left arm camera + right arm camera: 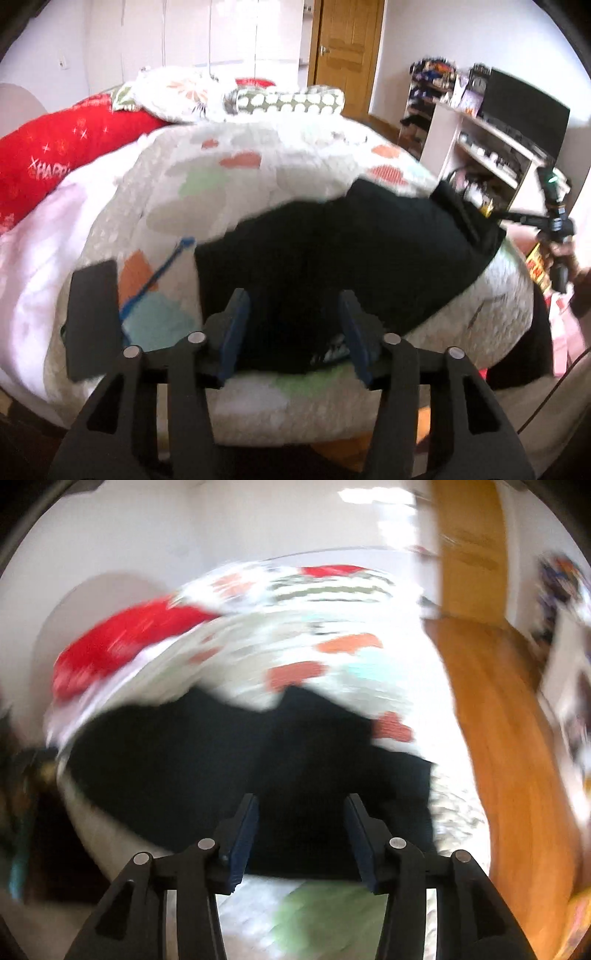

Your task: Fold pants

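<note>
Black pants lie in a crumpled heap on the patterned quilt near the bed's front edge. In the left wrist view my left gripper is open just above the pants' near edge, with dark cloth showing in the gap and neither blue pad pressing on it. The right wrist view is blurred. There my right gripper is open over the pants, whose right end lies close to the bed's side. Nothing is gripped by either one.
A flat black slab and a blue stick lie on the quilt left of the pants. A red blanket and pillows are further back. A shelf unit, wooden door and wooden floor are to the right.
</note>
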`<state>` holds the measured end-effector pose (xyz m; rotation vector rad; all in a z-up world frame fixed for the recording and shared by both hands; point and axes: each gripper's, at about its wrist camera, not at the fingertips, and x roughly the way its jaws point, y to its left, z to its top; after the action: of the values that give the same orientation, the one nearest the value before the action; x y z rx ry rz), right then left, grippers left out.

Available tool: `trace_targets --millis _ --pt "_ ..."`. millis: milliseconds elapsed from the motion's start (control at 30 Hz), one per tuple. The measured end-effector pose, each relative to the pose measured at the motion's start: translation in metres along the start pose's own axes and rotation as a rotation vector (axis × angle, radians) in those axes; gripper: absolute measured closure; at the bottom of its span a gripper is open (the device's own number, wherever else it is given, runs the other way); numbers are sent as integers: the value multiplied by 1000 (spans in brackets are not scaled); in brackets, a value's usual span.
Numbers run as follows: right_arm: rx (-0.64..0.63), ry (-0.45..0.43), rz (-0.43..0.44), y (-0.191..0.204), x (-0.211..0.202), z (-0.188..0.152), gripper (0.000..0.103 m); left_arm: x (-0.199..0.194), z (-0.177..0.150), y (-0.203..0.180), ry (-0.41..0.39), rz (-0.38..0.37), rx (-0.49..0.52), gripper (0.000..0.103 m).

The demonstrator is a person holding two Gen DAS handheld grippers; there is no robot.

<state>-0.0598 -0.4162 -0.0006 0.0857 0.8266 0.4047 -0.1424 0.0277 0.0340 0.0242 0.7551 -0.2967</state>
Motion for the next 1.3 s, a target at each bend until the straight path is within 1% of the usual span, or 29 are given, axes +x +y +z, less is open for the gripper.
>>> trace_targets --millis 67,167,200,233,267,333,367,433,467,533,567,633,667,733,767,800,867,900,933,967,1000,1033,1067,1167,1233,1300 --pt "130 24 24 -19 19 6 56 11 9 2 -9 -22 -32 52" --pt "238 47 22 -31 50 12 56 38 17 1 5 -30 -85 52" --pt "258 43 37 -35 55 13 56 47 19 0 15 -31 -99 52" --pt "260 32 47 -34 61 14 63 54 19 -1 24 -31 -112 52" --pt "241 19 38 -30 66 15 70 61 20 -2 34 -31 -127 52" --pt "205 20 26 -21 69 19 90 72 21 -4 55 -38 -151 52" --pt "195 17 30 -19 65 21 92 74 20 -3 61 -35 -159 52" --pt "175 -15 5 -22 49 23 95 71 19 -3 64 -27 -159 52" --pt "168 -49 -23 -24 30 23 96 66 18 -2 54 -25 -154 52" --pt "182 -91 -52 -37 2 16 96 58 15 0 38 -18 -150 52" --pt "187 -95 -101 -44 -11 12 96 56 14 1 35 -15 -154 52" --pt "194 -45 -169 -58 -13 3 96 57 11 7 33 -12 -176 52" --pt "207 -24 -180 -64 -7 0 96 61 9 11 47 -4 -195 53" --pt "224 49 -202 -74 13 -8 96 66 7 16 68 4 -230 53" --pt "229 69 -242 -76 22 -10 96 65 5 18 74 -1 -247 53" --pt "238 59 -256 -77 19 -11 94 61 4 19 73 -2 -253 53" --pt "247 6 -273 -71 5 -3 90 51 4 18 57 4 -242 52" --pt "236 -22 -288 -65 -2 2 86 45 4 19 50 17 -236 52" --pt "213 -54 -284 -57 -10 7 79 42 5 21 47 26 -238 52" --pt "185 -75 -252 -47 -15 14 74 40 5 22 44 30 -242 50" --pt "161 -83 -212 -35 -15 20 62 39 5 25 38 35 -251 44" --pt "139 -86 -169 -24 -15 23 57 37 6 28 28 41 -266 41" --pt "104 -83 -87 -5 -9 28 57 36 6 31 19 48 -283 39" --pt "33 -52 87 39 18 35 57 39 4 44 10 89 -359 39" --pt "-5 -9 201 74 48 43 57 45 2 54 23 117 -414 39" --pt "-61 23 275 106 77 52 57 54 0 65 34 158 -466 39"
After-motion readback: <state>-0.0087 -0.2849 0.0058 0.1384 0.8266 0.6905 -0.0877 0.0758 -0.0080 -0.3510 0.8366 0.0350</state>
